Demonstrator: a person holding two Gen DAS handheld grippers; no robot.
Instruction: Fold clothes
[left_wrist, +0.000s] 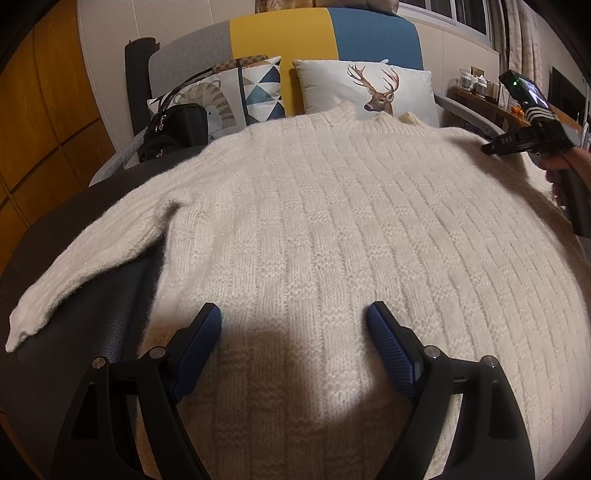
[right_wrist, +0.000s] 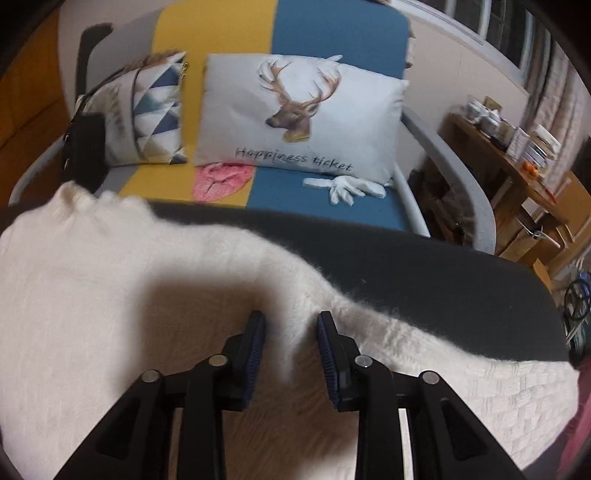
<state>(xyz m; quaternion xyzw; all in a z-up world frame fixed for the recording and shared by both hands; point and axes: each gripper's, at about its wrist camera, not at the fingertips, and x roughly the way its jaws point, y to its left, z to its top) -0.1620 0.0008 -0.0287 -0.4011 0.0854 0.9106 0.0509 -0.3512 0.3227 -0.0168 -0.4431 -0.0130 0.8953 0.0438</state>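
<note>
I see the cream ribbed knit sweater lying spread flat and face-up on the dark tabletop, collar toward the sofa, its left sleeve extended outward; I judge that no fold is made yet. My left gripper hovers released, jaws wide, above the hem. My right gripper is part-open with nothing clamped, over the sweater's right shoulder, so both sleeve folds and the body fold remain.
</note>
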